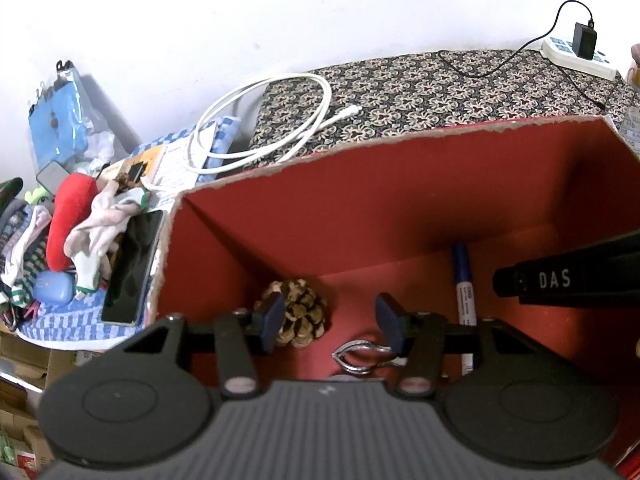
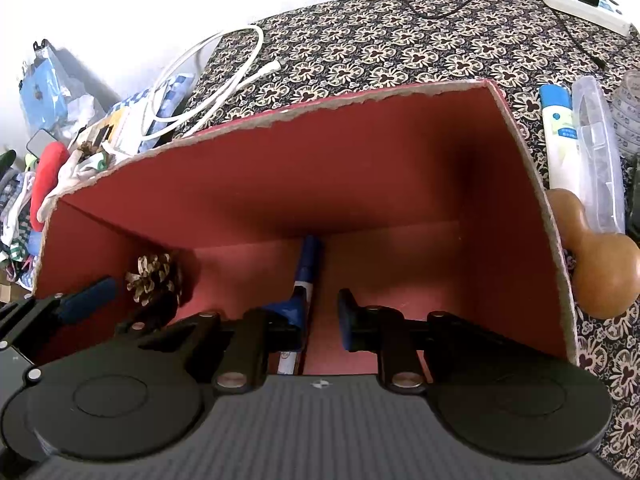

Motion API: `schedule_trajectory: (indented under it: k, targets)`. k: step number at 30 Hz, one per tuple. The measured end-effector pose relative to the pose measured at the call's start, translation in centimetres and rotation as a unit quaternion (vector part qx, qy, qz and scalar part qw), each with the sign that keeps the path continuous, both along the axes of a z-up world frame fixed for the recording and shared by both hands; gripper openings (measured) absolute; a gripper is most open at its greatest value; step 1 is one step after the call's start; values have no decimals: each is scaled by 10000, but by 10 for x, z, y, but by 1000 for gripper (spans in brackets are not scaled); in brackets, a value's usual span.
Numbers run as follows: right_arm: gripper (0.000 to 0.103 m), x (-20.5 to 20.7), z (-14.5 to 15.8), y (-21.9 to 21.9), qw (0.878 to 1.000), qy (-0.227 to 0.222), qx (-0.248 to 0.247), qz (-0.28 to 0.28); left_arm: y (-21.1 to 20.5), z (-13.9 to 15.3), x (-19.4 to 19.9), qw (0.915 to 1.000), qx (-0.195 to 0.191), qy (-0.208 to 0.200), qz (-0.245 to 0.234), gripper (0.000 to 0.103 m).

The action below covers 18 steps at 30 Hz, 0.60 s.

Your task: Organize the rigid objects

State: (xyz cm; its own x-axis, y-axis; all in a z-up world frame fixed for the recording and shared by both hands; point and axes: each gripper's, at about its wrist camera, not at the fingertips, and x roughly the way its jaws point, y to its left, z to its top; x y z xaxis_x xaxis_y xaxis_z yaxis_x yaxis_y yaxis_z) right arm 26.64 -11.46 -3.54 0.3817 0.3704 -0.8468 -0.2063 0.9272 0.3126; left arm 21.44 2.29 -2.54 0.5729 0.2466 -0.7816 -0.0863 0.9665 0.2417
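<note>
Left gripper [image 1: 330, 322]: tilted down into red box [image 1: 360, 200], jaws parted partway, nothing pinched. Metal clip [image 1: 360, 356] loose on box floor just under and inside the right-hand pad, not clamped. Pine cone [image 1: 304, 316] on the floor just past the left-hand pad, partly hidden by it. Blue marker [image 1: 464, 280] further right on the floor, long axis running from near wall to far wall.

Right gripper [image 2: 320, 320]: also down inside the box, jaws open, holding nothing. Marker passing under its left-hand finger, off to one side of the gap, no sign of pads pressing on it.

So far in the box: cone, clip, marker. Both grippers empty and free for the next pick.

Outward, right side: gourd [image 2: 596, 264] on the patterned surface [image 2: 400, 40], touching or nearly touching the outside of the box's right wall. Long axis roughly along that wall, narrow neck away from the camera, fat bulb near. White tube [image 2: 560, 132] and clear case [image 2: 600, 152] just beyond it, both lying the same way. All far nearer the right hand.

Outward, left side: phone [image 1: 132, 268] flat beside the box's left wall, long axis along it, nearer the left hand. Red plush [image 1: 68, 224] and socks next to it, soft, probably not for this box.

Likely next: lift out over the wall, right gripper to the gourd, jaws across the neck. Risk: round bulb rolling or slipping out of the pads.
</note>
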Motion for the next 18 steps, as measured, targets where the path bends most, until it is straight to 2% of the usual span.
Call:
schedule_trajectory:
  k: [18]
  targets:
    - [0, -5, 4, -2, 9996, -235, -14, -130, -3, 1, -4, 9998, 48, -142, -97, 58]
